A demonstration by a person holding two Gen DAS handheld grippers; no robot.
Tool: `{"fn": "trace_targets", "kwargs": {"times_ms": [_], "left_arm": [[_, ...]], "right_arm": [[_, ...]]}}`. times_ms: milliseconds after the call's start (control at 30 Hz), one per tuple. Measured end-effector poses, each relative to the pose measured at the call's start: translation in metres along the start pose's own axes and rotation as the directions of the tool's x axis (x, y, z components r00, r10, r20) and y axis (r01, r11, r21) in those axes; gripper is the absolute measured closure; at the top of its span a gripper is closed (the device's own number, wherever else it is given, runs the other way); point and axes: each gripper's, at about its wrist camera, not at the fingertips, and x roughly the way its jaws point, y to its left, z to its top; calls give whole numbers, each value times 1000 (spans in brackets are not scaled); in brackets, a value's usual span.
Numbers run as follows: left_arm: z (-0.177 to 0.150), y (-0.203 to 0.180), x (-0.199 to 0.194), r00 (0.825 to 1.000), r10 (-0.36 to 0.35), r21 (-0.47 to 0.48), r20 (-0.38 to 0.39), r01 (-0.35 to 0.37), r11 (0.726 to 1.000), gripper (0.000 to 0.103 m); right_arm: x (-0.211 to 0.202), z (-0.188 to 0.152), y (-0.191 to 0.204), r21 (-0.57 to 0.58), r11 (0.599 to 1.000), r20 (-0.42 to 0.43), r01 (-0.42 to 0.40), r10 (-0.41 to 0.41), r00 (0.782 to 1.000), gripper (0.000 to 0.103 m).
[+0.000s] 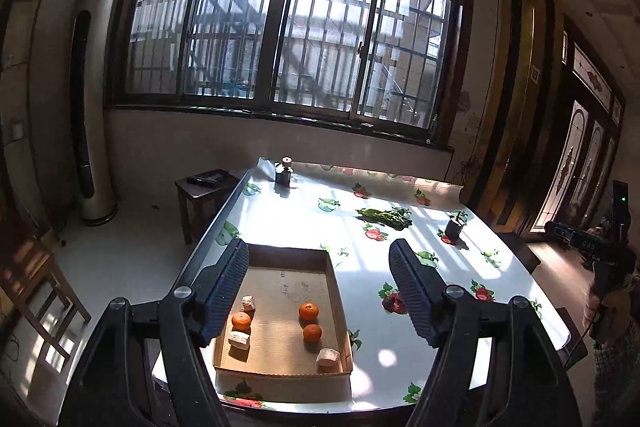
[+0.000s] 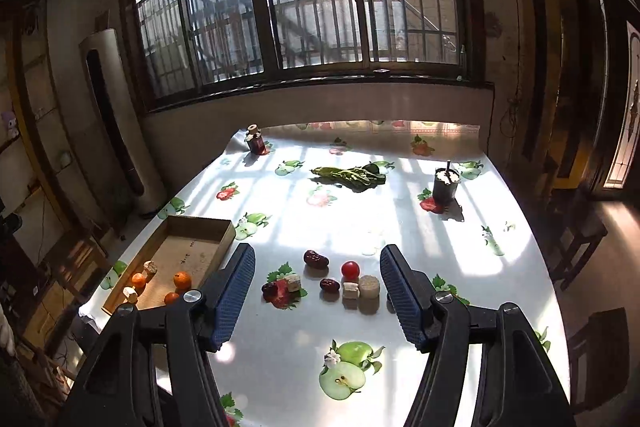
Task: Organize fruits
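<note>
**Loose fruit ahead of the right gripper, tray under the left**

Sunlit from a barred window, a table (image 2: pixel 400 367) covered with a fruit-printed cloth is seen from both wrists. The cardboard tray (image 1: pixel 280 369) is framed by the left gripper (image 1: pixel 320 291), whose fingers are spread wide with nothing held. Inside it, three oranges (image 1: pixel 309 311) and three pale cut chunks (image 1: pixel 239 339) are counted.

The pieces not yet sorted lie directly ahead of the right gripper (image 2: pixel 318 291), between the lines of its parted, empty fingers and slightly beyond the tips: one cherry tomato (image 2: pixel 350 269), three dark red dates (image 2: pixel 315 258), three pale chunks, the largest a round slice (image 2: pixel 368 287). The right gripper is judged the nearer; the tray lies to its left. The rearmost date's long axis runs roughly across the gap, so a forward, downward reach would seem needed.

A bunch of greens (image 2: pixel 352 175) and two dark cups (image 2: pixel 445 185) stand farther back.
</note>
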Motion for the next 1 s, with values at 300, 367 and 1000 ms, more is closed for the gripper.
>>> {"fn": "trace_targets", "kwargs": {"times_ms": [300, 367, 1000], "left_arm": [[139, -9, -61, 949, 231, 53, 214, -247, 967, 31], [172, -11, -62, 926, 291, 47, 243, -310, 949, 31], [17, -107, 214, 928, -178, 57, -328, 207, 977, 26]], "right_arm": [[-139, 139, -21, -35, 956, 285, 290, -269, 920, 33], [-163, 178, -13, -50, 935, 326, 350, -316, 891, 33], [26, 110, -37, -71, 978, -32, 196, -199, 980, 17]]}}
